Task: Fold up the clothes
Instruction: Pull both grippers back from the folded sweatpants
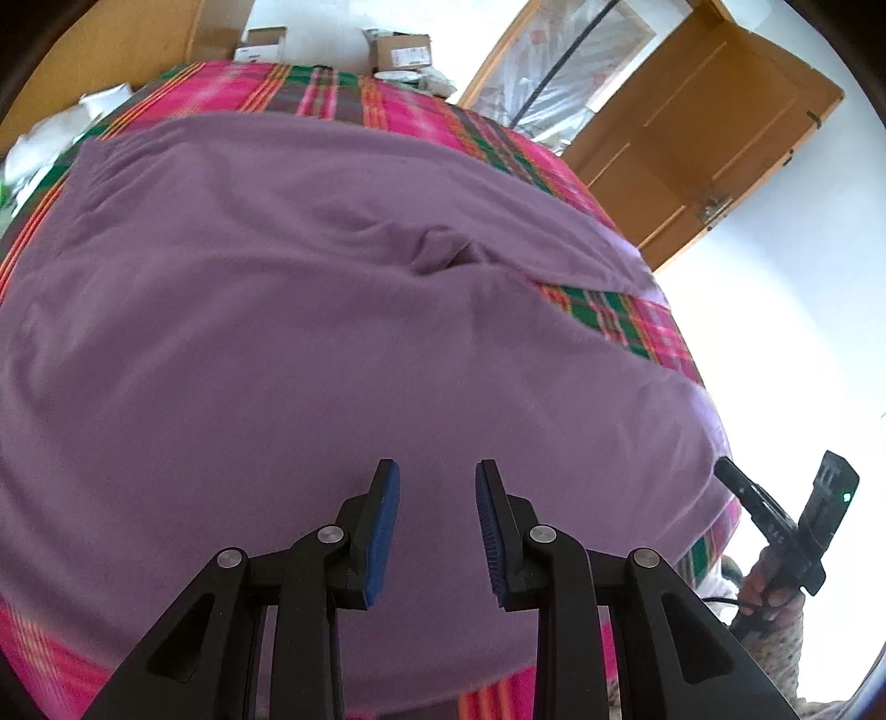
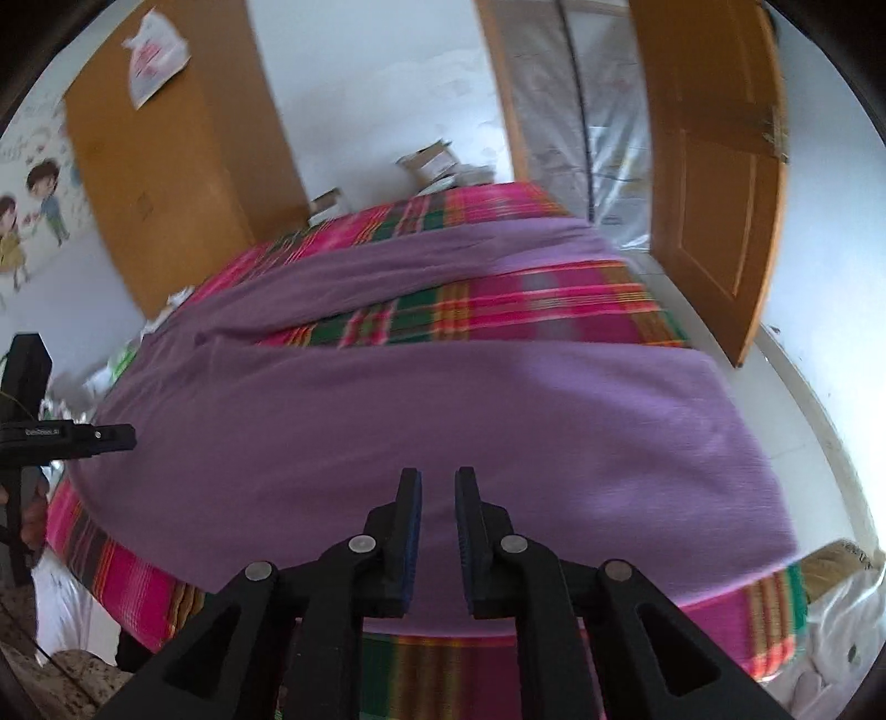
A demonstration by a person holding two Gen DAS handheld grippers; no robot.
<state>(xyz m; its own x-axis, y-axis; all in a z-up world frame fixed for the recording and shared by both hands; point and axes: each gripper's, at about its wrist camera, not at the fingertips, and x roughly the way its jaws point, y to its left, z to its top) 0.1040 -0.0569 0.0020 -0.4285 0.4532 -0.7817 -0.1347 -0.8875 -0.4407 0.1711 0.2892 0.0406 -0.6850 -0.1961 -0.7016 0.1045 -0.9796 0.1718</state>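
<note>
A: Where's the garment?
B: Purple trousers (image 1: 288,310) spread flat on the plaid blanket (image 1: 343,94), filling mid-frame in both views. Soft matte knit, light creases, one bunched pucker at the crotch, centre of the left wrist view.

A: Orientation?
B: In the left wrist view the waist end is upper left, and the legs split toward the right edge. Long axis runs roughly left-to-right across the frame. The right wrist view shows the two legs as separate bands with a wedge of blanket between them; the near leg is centre, the far leg upper centre.

A: Surface?
B: Blanket is pink/green/orange plaid, woven look.

A: Grippers?
B: Left gripper (image 1: 437,482): blue ribbed pads (image 1: 385,526) apart with a clear gap, nothing between, over the cloth at the bottom of the frame. Right gripper (image 2: 437,487): pads close but a narrow gap shows, nothing pinched, over the near leg.

A: View differences?
B: The left view catches the right gripper at lower right, with a hand (image 1: 767,587) on its handle. The right view shows the left gripper at the left edge, a wooden wardrobe (image 2: 166,166) upper left and cartoon wall stickers (image 2: 33,216) far left. A wooden door (image 2: 714,166) is in both, and so are the cardboard boxes (image 1: 398,52) past the blanket.
</note>
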